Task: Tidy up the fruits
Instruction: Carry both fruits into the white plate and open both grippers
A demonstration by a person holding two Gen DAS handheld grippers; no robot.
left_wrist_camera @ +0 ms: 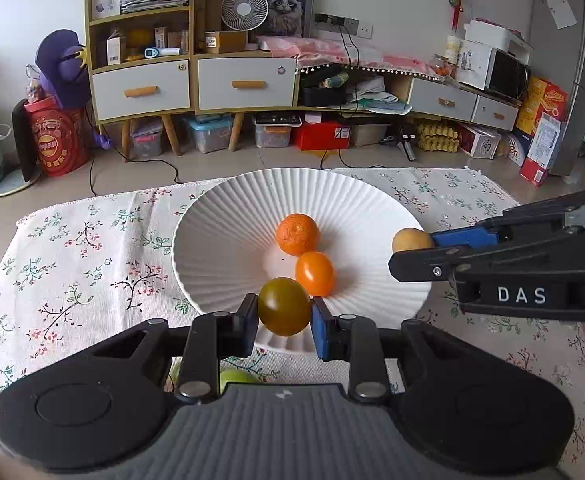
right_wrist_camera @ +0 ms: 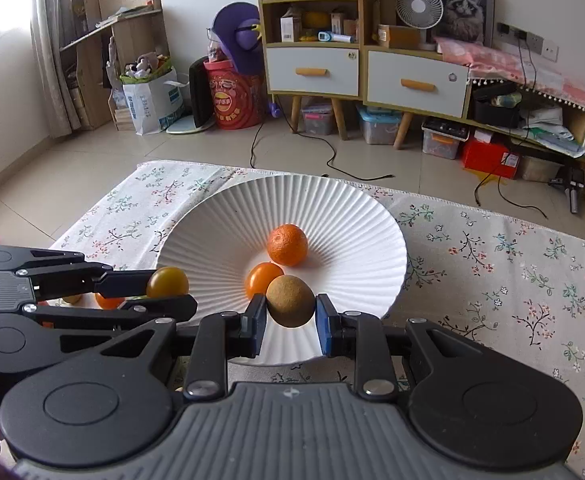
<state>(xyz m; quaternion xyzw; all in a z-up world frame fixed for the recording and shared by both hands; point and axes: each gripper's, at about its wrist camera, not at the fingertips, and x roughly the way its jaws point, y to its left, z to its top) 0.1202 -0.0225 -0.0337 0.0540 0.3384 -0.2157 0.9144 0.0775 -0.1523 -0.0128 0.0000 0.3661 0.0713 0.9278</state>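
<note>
Both grippers are clamped on fruit above the plate (left_wrist_camera: pixel 212 216); left gripper (left_wrist_camera: pixel 284 314) pinches a green tomato (left_wrist_camera: pixel 284 306) between its pads; right gripper (right_wrist_camera: pixel 291 312) pinches a brown fruit (right_wrist_camera: pixel 290 300).

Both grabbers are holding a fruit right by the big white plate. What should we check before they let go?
1. Left gripper shut on the olive-green tomato: ok.
2. Right gripper shut on the brown round fruit: ok.
3. White ribbed plate has free room beside the mandarin and orange tomato: ok.
4. Each held fruit is over the plate, not over the cloth: cannot tell; both are near its near rim.
5. The two grippers are apart, not touching: ok.
6. Fruit left on the floral cloth, such as the green one under the left gripper: not ok, still waiting.
</note>
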